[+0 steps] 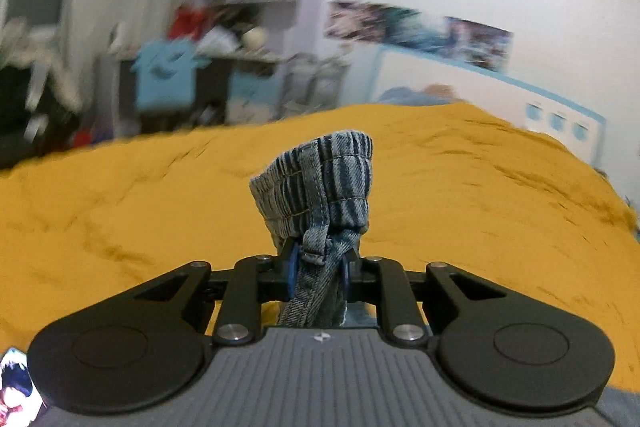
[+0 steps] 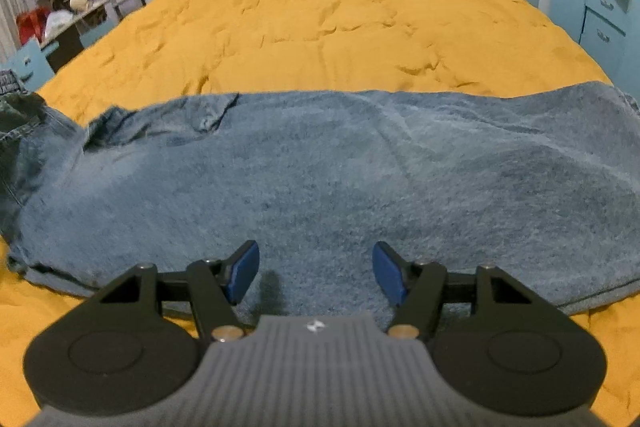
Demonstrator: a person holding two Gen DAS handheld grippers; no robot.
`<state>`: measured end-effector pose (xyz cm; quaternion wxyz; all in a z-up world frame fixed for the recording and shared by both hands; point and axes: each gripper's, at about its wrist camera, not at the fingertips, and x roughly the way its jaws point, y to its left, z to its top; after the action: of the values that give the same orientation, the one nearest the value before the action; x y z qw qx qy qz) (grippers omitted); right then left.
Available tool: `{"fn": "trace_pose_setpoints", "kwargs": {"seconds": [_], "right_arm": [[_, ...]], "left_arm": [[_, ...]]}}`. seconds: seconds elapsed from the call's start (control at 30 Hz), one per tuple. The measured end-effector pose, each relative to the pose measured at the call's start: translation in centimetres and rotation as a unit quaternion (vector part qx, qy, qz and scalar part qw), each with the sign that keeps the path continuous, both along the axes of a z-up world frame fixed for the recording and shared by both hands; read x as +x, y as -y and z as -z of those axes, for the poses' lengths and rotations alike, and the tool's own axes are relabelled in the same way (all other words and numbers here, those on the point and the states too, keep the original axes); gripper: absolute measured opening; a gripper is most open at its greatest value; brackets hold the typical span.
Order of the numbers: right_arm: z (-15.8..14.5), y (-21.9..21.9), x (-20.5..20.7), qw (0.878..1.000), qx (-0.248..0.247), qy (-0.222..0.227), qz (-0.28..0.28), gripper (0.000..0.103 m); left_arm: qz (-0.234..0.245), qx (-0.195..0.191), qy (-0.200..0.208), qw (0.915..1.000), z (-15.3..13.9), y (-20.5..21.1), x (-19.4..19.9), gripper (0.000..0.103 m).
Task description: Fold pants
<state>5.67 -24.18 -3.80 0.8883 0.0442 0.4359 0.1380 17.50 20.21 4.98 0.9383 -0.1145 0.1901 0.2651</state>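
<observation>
The left gripper (image 1: 318,267) is clamped on the gathered elastic waistband of the blue denim pants (image 1: 320,183), a bunched tuft standing up beyond the blue pads (image 1: 293,267) at 12 o'clock. The bite is narrow and takes in a belt loop, so the heavy cloth could slide out if the lift goes on, or only the top layer could rise and leave the fold lopsided.

The right gripper (image 2: 316,273) stands wide apart and empty, hovering just above the pants (image 2: 340,179), which lie flat across the mustard-yellow bedspread (image 2: 328,11), waist end rising off at 9 o'clock, leg end toward 3 o'clock. With nothing pinning the legs, the whole garment may drag leftward.

The near hem lies close to the bed's front edge at 6 o'clock. From 10 to 2 o'clock the bedspread is bare, with ample folding room.
</observation>
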Motion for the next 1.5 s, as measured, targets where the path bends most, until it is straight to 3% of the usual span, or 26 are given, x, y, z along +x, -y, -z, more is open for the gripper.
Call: {"fn": "trace_pose_setpoints", "kwargs": {"seconds": [0.13,0.27,0.33,0.43,0.5,0.57,0.67,0.83,0.9,0.97,1.0,1.03,1.13,1.23,1.3,1.37,1.5], "right_arm": [[-1.1,1.1,-0.3,1.000,0.029,0.000,0.009,0.060],[-2.0,2.1,-1.3,0.999,0.051,0.006,0.012,0.060],[-2.3,2.6,-1.7,0.998,0.059,0.005,0.015,0.060],[-2.3,3.4,-2.5,0.997,0.070,0.000,0.021,0.060],[-2.2,4.1,-3.0,0.997,0.078,-0.003,0.028,0.060],[-2.0,4.5,-3.4,0.996,0.084,-0.007,0.032,0.060],[-1.7,5.1,-4.1,0.995,0.095,-0.012,0.031,0.060],[-0.8,4.9,-4.7,0.992,0.120,-0.027,0.018,0.060],[-0.6,4.7,-4.6,0.990,0.136,-0.034,0.013,0.060],[-0.6,4.4,-4.6,0.987,0.153,-0.038,0.005,0.060],[-0.6,4.2,-4.4,0.986,0.160,-0.042,0.002,0.061],[-0.7,4.2,-4.2,0.985,0.167,-0.046,-0.001,0.061],[-1.0,3.9,-3.6,0.978,0.199,-0.055,-0.006,0.066],[-1.3,3.7,-2.3,0.969,0.240,-0.064,-0.007,0.069],[-1.4,3.2,-1.1,0.963,0.260,-0.073,-0.010,0.069],[-1.4,2.6,0.0,0.957,0.277,-0.081,-0.017,0.069],[-0.2,1.1,2.6,0.948,0.298,-0.111,-0.029,0.070]], "left_arm": [[0.055,0.080,-0.008,0.9953,-0.9,7.2,0.3,0.022],[0.121,0.149,-0.035,0.9808,1.3,14.2,0.9,0.021],[0.168,0.183,-0.066,0.9664,3.7,17.6,0.7,0.021],[0.250,0.226,-0.119,0.9339,7.9,21.8,0.2,0.020],[0.303,0.235,-0.161,0.9093,10.6,23.8,-0.5,0.020],[0.331,0.223,-0.202,0.8945,12.4,24.7,-0.8,0.019],[0.344,0.202,-0.214,0.8915,13.0,23.8,-1.4,0.021],[0.384,0.118,-0.221,0.8885,11.6,21.4,-1.2,0.025],[0.399,0.090,-0.220,0.8856,10.6,20.7,-1.9,0.030],[0.422,0.036,-0.203,0.8826,8.9,19.9,-2.2,0.053],[0.440,0.003,-0.194,0.8767,8.3,19.3,-2.3,0.054],[0.446,-0.018,-0.187,0.8748,7.6,18.8,-2.3,0.054],[0.424,-0.063,-0.160,0.8890,5.8,17.1,-1.8,0.053],[0.384,-0.095,-0.154,0.9053,5.3,15.6,0.2,0.037],[0.363,-0.106,-0.164,0.9112,5.8,15.2,2.0,0.033],[0.360,-0.123,-0.182,0.9067,6.9,15.2,3.4,0.024],[0.350,-0.140,-0.230,0.8973,9.9,15.6,4.7,0.021]]}}
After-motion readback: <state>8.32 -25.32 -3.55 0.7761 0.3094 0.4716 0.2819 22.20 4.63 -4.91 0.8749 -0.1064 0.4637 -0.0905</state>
